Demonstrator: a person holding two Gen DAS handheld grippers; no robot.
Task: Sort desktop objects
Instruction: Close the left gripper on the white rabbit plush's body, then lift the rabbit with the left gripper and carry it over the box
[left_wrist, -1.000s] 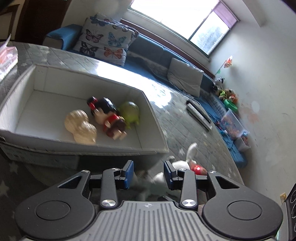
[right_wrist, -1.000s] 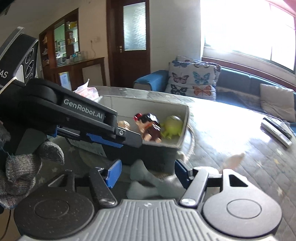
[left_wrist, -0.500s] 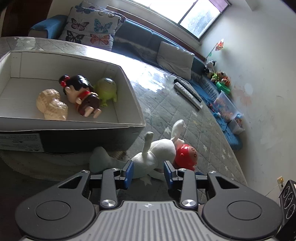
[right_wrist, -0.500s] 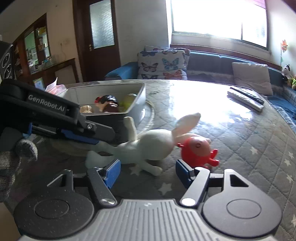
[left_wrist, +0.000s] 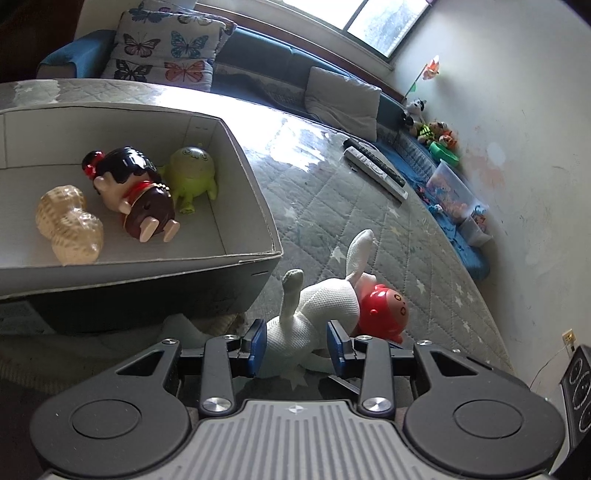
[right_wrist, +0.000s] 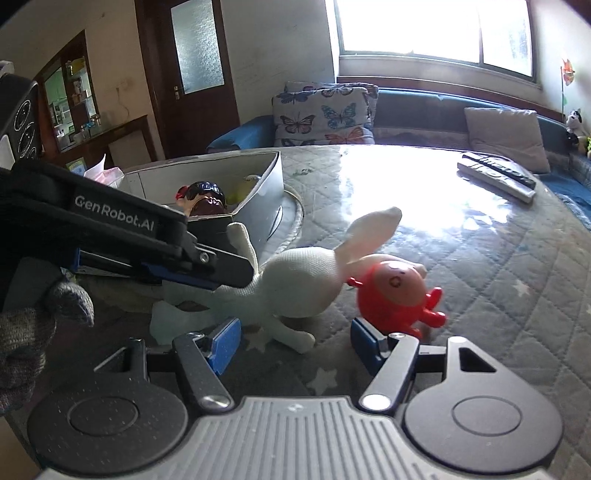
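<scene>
Flanking white rabbit (left_wrist: 317, 314) | red toy (left_wrist: 384, 314) touching | box (left_wrist: 255, 192) beside

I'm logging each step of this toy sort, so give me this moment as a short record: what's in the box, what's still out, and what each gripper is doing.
box contents: peanut toy, doll, green figure
box: open-topped, on the quilted table
still out: white rabbit lying beside the box; red figure at its head
left gripper: jaws open, either side of the rabbit's body
right gripper: jaws open, empty, low before the rabbit and the red figure
also on table: two remotes
</scene>
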